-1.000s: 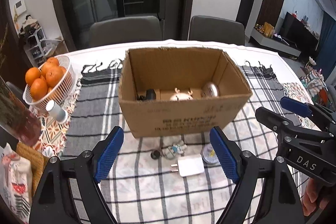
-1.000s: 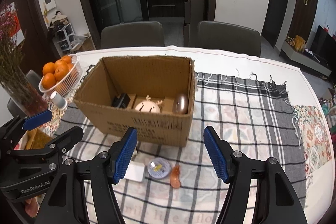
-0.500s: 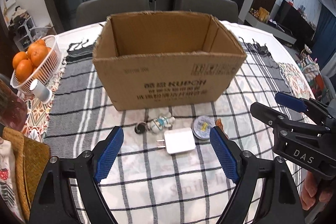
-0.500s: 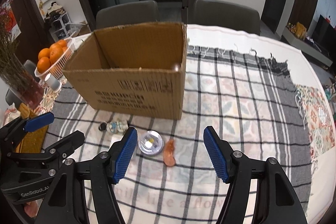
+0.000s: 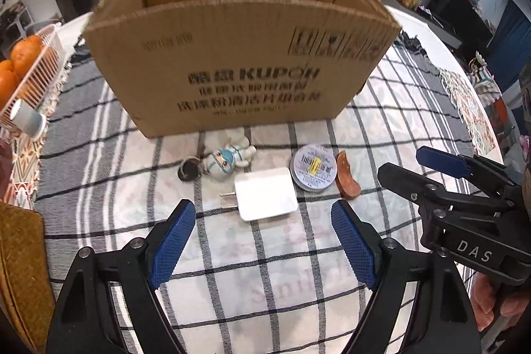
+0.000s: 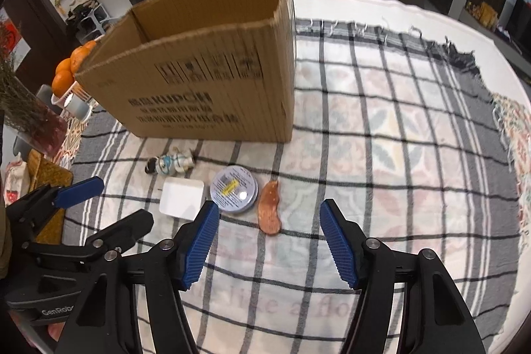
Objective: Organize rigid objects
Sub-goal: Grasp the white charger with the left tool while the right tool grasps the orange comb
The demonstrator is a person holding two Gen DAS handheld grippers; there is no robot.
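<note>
An open cardboard box (image 5: 232, 62) (image 6: 199, 82) stands on the checked cloth. In front of it lie a small figure keychain (image 5: 229, 158) (image 6: 172, 163), a white charger plug (image 5: 265, 198) (image 6: 182, 197), a round tin (image 5: 313, 167) (image 6: 235, 189) and a curved brown piece (image 5: 346, 176) (image 6: 270, 208). My left gripper (image 5: 262, 221) hangs open just short of the plug. My right gripper (image 6: 269, 221) hovers over the brown piece. Its jaws are closing, with nothing pressed between them. The box's inside is hidden.
A white basket of oranges (image 5: 30, 78) and a small white cup (image 5: 28, 120) sit at the left. A vase of dried stems (image 6: 33, 118) and a woven mat (image 5: 20, 271) lie nearer. Two chairs stand behind the table. The cloth's fringed edge (image 6: 464, 55) lies at the right.
Both grippers have sunk toward the table and tilted down, so the box's contents have dropped out of sight and the loose items look larger. The right jaws have narrowed slightly.
</note>
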